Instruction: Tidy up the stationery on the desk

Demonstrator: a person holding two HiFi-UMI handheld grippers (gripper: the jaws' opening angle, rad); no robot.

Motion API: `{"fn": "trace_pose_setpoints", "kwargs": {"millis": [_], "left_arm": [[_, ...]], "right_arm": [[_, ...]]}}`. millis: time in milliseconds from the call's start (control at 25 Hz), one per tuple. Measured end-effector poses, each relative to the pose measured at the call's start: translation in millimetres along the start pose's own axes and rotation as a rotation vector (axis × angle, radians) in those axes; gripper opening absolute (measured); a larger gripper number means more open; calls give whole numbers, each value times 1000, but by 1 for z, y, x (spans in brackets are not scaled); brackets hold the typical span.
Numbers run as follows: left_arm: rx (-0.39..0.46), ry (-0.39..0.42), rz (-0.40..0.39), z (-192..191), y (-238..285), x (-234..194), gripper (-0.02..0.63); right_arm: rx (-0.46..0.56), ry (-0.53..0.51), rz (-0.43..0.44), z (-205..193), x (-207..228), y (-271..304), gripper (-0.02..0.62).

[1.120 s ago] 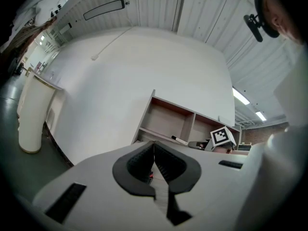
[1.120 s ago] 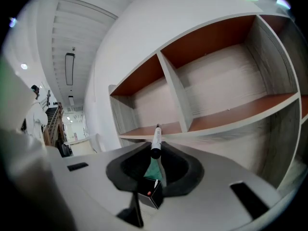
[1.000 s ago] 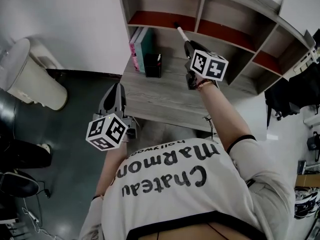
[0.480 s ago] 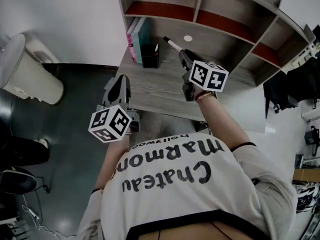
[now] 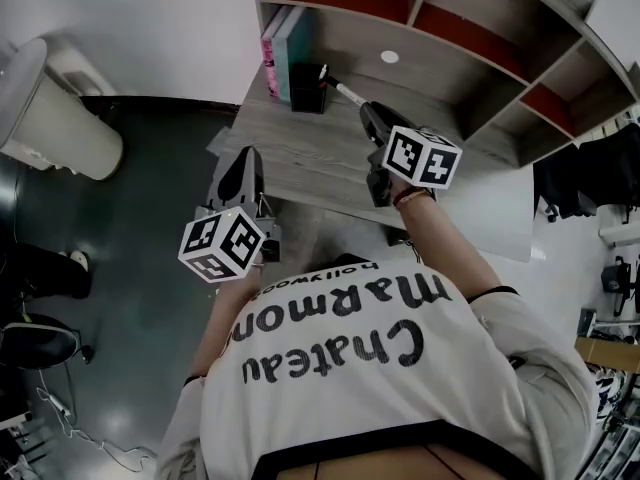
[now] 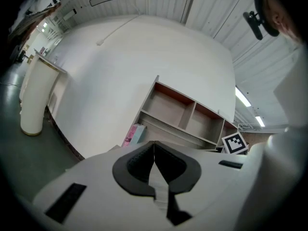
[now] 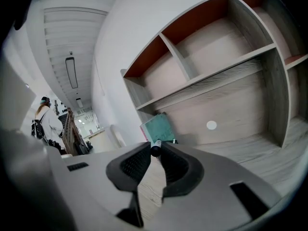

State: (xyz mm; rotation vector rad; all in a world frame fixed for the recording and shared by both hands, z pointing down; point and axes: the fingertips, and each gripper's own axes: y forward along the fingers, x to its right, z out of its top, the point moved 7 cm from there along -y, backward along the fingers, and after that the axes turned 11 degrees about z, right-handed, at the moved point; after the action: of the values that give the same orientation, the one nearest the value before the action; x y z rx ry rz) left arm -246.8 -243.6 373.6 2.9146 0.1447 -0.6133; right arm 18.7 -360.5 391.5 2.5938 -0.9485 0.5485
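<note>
Within the right claw (image 7: 155, 148) sits a slim white, black-tipped pen (image 5: 349, 93).

We look down on an office: a wood-grain desk (image 5: 300, 163) with a cubby shelf (image 5: 450, 43) at one o'clock, books (image 5: 281, 63) and a pen pot (image 5: 306, 74) at twelve, a black chair (image 5: 35, 343) at eight, a strip light (image 7: 71, 72) overhead.

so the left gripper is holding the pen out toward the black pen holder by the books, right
No, the right gripper holds the pen out toward the black pen holder by the books; the right gripper view shows it.
</note>
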Motion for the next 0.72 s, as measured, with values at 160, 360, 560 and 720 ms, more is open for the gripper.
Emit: {"fn": "trace_pose_setpoints", "kwargs": {"millis": [160, 360, 560, 720], "left_arm": [[-37, -23, 32, -12, 1, -8, 15], [-38, -39, 67, -16, 9, -15, 15], [-36, -53, 106, -13, 24, -20, 15], [-33, -69, 145, -12, 35, -25, 15]], "right_arm": [[-26, 18, 11, -7, 2, 7, 74], [-52, 23, 39, -8, 8, 23, 74], [-80, 11, 44, 1, 20, 44, 74], [-126, 8, 58, 2, 31, 65, 75]]}}
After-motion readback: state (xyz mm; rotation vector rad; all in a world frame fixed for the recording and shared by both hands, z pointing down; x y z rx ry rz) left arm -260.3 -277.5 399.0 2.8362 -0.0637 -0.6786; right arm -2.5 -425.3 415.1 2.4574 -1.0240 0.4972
